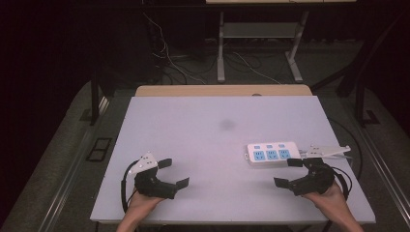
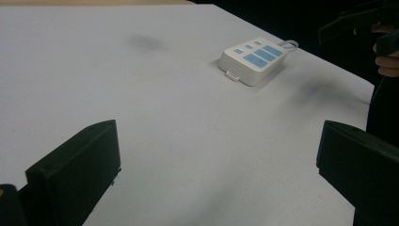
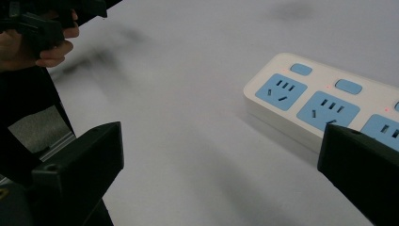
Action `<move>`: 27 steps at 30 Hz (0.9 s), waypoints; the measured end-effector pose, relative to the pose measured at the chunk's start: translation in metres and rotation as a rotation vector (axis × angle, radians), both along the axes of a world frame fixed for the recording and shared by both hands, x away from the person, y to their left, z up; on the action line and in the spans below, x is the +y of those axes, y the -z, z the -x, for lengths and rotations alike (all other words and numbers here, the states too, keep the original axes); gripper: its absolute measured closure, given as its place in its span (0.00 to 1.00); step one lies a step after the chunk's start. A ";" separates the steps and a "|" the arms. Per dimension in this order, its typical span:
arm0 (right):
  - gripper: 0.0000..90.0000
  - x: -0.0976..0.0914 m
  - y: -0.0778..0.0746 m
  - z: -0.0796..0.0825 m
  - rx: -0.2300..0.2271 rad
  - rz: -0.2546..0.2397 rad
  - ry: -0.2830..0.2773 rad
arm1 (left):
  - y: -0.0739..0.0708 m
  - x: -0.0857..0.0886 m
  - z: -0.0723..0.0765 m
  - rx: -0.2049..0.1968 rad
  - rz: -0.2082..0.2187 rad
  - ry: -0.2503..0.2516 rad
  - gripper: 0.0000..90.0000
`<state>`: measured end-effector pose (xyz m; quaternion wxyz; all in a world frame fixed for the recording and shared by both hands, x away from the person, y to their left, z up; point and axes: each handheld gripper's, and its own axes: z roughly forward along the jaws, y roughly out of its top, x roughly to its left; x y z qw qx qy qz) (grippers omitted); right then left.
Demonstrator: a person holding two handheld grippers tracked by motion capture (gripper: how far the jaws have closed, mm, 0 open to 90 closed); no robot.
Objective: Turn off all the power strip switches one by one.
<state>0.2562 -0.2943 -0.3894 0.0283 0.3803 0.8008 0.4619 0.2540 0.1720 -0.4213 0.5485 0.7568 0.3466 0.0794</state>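
One white power strip (image 1: 271, 153) on the table's (image 1: 203, 145) right side: three blue sockets, three blue switches, no readable writing. Just beside it, right gripper (image 1: 289, 173), jaws wide, empty. Well apart at left, left gripper (image 1: 174, 173), likewise wide, empty.

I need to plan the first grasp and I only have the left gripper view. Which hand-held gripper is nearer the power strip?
Observer: The right hand-held gripper; the high view shows it just in front of the power strip, jaws open, not touching it.
Operator: How many sockets does the strip have?
Observer: Three blue sockets in a row, each with a blue button behind it.
Operator: Are the switches lit?
Observer: The right gripper view shows a tiny red dot by each visible button.
Operator: And my left hand-held gripper?
Observer: The left hand-held gripper is open at the table's near left corner.
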 end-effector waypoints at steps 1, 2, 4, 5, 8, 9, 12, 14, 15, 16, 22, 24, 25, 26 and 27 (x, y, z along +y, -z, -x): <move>0.01 -0.001 -0.002 -0.002 -0.002 0.005 -0.001 | 0.000 0.000 0.000 0.000 0.000 0.001 0.00; 0.01 -0.001 -0.002 -0.002 -0.002 0.005 -0.001 | 0.000 0.000 0.000 0.000 0.000 0.001 0.00; 0.01 -0.002 -0.004 -0.003 0.000 0.010 -0.005 | 0.000 0.000 0.000 0.001 -0.002 -0.001 0.00; 0.01 -0.002 -0.005 -0.004 0.001 0.013 -0.005 | 0.000 0.000 0.000 0.001 0.000 -0.001 0.00; 0.01 -0.003 -0.008 -0.008 0.006 0.022 -0.009 | 0.001 -0.001 0.000 0.002 0.000 -0.001 0.00; 0.01 -0.004 -0.008 -0.010 0.007 0.022 -0.012 | 0.001 -0.001 -0.001 0.002 -0.003 0.002 0.00; 0.01 -0.004 -0.009 -0.012 0.014 0.024 -0.014 | 0.001 -0.002 -0.001 0.004 -0.004 0.004 0.00; 0.01 -0.006 -0.012 -0.015 0.017 0.033 -0.016 | 0.001 -0.002 -0.001 0.003 -0.002 0.005 0.00; 0.01 -0.006 -0.012 -0.015 0.017 0.033 -0.016 | 0.001 -0.002 -0.001 0.004 -0.003 0.005 0.00; 0.01 -0.006 -0.013 -0.017 0.017 0.041 -0.018 | 0.001 -0.002 -0.001 0.005 -0.002 0.005 0.00; 0.01 -0.008 -0.017 -0.023 0.023 0.059 -0.020 | 0.002 -0.003 -0.001 0.006 -0.002 0.006 0.00; 0.01 -0.010 -0.018 -0.028 0.030 0.065 -0.017 | 0.002 -0.003 -0.001 0.007 -0.002 0.006 0.00; 0.01 -0.010 -0.018 -0.028 0.030 0.065 -0.017 | 0.002 -0.003 -0.002 0.007 -0.004 0.007 0.00; 0.01 -0.011 -0.019 -0.029 0.031 0.069 -0.016 | 0.002 -0.003 -0.002 0.007 -0.004 0.006 0.00; 0.01 -0.011 -0.019 -0.030 0.033 0.072 -0.016 | 0.002 -0.003 -0.002 0.007 -0.005 0.007 0.00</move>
